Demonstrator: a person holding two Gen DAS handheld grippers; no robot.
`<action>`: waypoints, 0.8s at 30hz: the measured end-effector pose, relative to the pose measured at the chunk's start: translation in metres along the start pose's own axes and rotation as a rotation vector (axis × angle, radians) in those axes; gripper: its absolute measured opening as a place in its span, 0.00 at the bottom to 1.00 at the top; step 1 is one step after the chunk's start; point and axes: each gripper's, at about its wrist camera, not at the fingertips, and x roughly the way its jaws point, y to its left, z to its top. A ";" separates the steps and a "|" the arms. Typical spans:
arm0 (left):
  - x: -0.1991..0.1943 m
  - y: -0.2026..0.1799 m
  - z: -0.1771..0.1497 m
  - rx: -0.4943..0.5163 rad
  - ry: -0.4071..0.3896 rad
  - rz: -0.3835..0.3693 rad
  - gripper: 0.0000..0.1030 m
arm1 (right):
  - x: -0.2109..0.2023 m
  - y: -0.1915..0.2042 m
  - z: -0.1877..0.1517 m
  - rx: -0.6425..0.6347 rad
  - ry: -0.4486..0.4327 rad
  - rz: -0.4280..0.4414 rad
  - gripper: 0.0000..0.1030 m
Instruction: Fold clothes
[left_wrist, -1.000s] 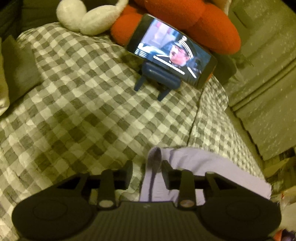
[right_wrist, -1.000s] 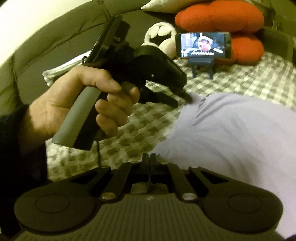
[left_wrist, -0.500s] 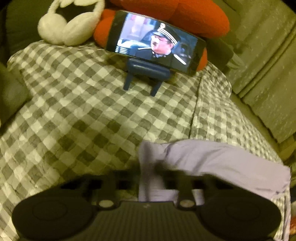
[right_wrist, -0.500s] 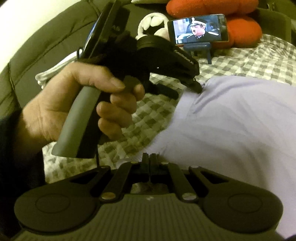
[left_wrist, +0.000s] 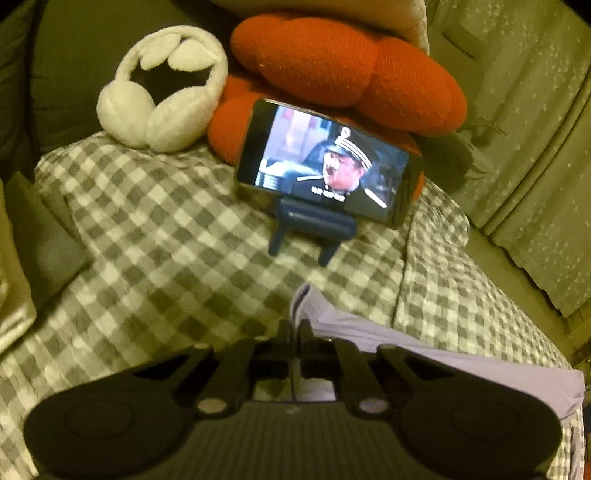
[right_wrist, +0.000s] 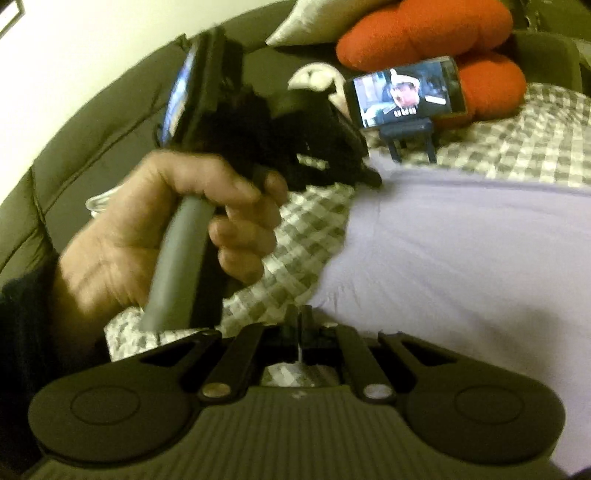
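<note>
So, the lilac garment (right_wrist: 461, 258) was pinched at its left edge on the checked bedspread (left_wrist: 166, 229).
Thin, floppy cloth: left gripper (left_wrist: 295, 328) and right gripper (right_wrist: 300, 317) were clenched on hem corners, best held there.

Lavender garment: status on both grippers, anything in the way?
Left gripper shut on lavender garment corner. Right gripper shut on its near edge. Garment spread on checked bedspread. Phone on stand beyond, clear of it.
</note>
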 end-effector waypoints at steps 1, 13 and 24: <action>0.000 0.001 0.001 0.013 0.000 0.008 0.04 | 0.003 -0.001 0.000 0.007 0.005 0.000 0.04; 0.033 0.007 0.001 0.082 0.046 0.082 0.05 | 0.037 -0.009 0.011 0.036 0.034 -0.031 0.04; 0.012 0.036 -0.002 -0.041 0.015 0.032 0.22 | -0.013 -0.007 0.029 -0.018 -0.019 -0.028 0.38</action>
